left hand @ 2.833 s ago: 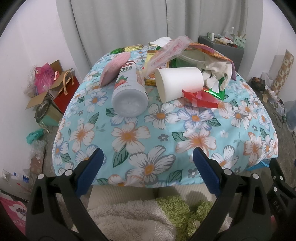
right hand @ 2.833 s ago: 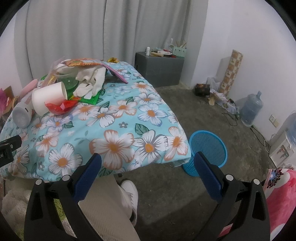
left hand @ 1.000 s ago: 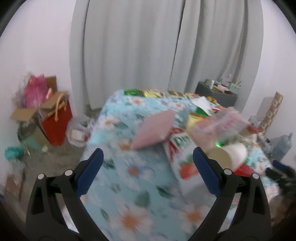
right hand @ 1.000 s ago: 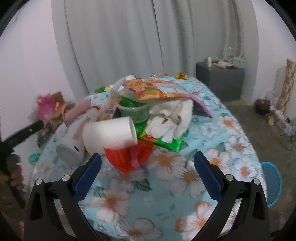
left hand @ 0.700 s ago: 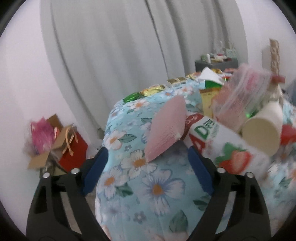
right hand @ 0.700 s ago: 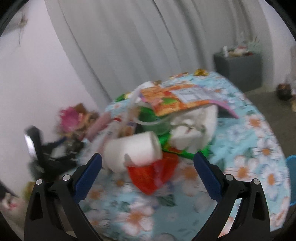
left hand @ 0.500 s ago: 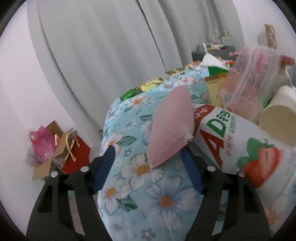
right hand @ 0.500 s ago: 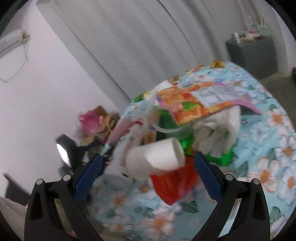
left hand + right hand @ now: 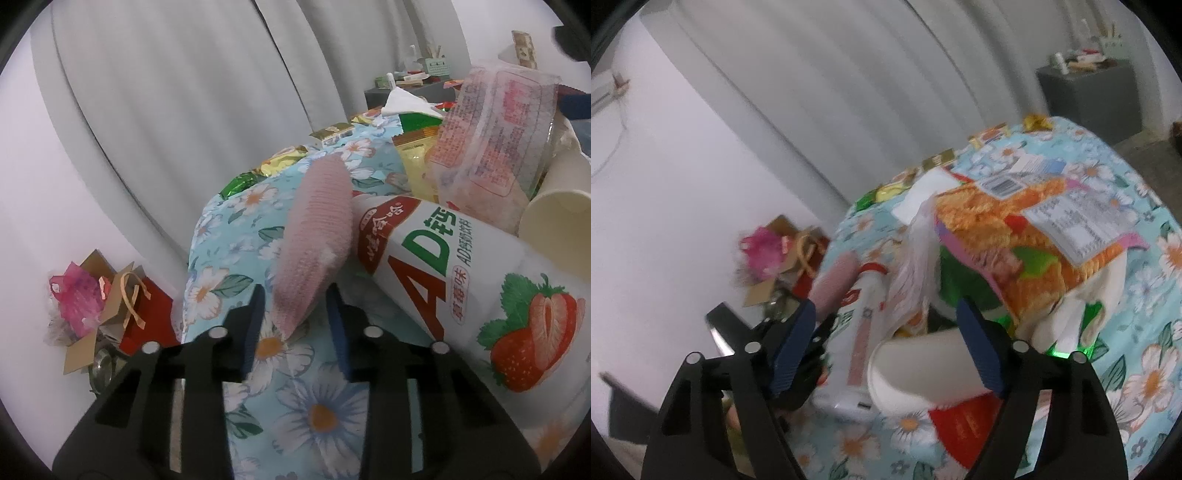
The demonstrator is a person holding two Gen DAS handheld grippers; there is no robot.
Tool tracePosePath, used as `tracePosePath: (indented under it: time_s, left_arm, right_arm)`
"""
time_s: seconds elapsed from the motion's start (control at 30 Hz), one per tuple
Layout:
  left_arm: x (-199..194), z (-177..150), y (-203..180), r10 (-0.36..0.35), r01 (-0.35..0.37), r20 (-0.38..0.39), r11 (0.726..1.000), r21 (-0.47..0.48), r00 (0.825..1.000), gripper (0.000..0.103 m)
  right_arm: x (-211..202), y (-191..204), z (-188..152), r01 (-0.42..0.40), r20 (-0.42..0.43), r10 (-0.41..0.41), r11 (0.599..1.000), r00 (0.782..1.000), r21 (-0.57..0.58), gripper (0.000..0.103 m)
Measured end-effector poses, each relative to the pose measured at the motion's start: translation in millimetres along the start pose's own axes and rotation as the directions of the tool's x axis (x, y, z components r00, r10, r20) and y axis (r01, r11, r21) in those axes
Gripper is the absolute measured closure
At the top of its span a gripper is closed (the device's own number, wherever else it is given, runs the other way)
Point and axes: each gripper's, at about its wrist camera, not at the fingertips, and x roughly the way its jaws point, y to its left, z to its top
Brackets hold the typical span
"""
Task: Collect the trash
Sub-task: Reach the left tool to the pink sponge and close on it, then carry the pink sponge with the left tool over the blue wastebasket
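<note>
Left wrist view. At far left, on the floor, an open cardboard box (image 9: 92, 325) holds a pink plastic bag (image 9: 75, 299), with a red gift bag (image 9: 147, 321) beside it. Next comes the table under a blue floral tablecloth (image 9: 221, 266). The left gripper (image 9: 295, 314) stands narrow with its jaws closing; the lower end of a pink foam wrapper (image 9: 317, 236) lies between the blue pads, close to both, though contact cannot be confirmed. The wrapper leans upright against the neck of a white drink bottle (image 9: 461, 280) printed with a strawberry, which lies on its side. Behind the bottle rest a clear printed plastic bag (image 9: 491, 136) and, at far right, a paper cup (image 9: 554, 221).

Right wrist view. At left, the left gripper (image 9: 827, 325) appears at the foot of the pink foam wrapper (image 9: 834, 284). The right gripper (image 9: 886, 347) is fairly wide, its jaws closing; between its pads lie the white drink bottle (image 9: 860, 343) and the paper cup (image 9: 916, 369), neither pressed. The pads are apart from both. A red wrapper (image 9: 964, 428) lies under the cup. To the right, an orange snack bag (image 9: 1034, 236) tops the trash heap on the floral tablecloth (image 9: 1145, 369).
</note>
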Motion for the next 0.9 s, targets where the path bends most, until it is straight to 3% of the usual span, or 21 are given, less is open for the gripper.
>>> tracePosePath:
  time_s: [0.23, 0.43, 0.6, 0.9]
  left_arm:
    - [-7, -4, 7, -0.027, 0.028, 0.013, 0.998, -0.053, 1.0, 0.08]
    - [-17, -5, 15, -0.043, 0.047, 0.042, 0.994, -0.096, 0.998, 0.082]
    - [-29, -9, 20, -0.077, 0.085, 0.059, 0.985, -0.149, 0.995, 0.082]
    - [-58, -6, 39, -0.129, 0.154, 0.108, 0.952, -0.266, 0.986, 0.083]
  right_arm:
    - [12, 5, 7, 0.131, 0.024, -0.13, 0.99, 0.991, -0.042, 0.042]
    - [16, 8, 6, 0.172, 0.039, -0.17, 0.983, 0.985, -0.068, 0.069]
    - [11, 18, 3, 0.125, 0.067, -0.119, 0.987, 0.991, -0.098, 0.093]
    - [-18, 44, 3, 0.078, 0.176, -0.043, 0.978, 0.983, -0.195, 0.098]
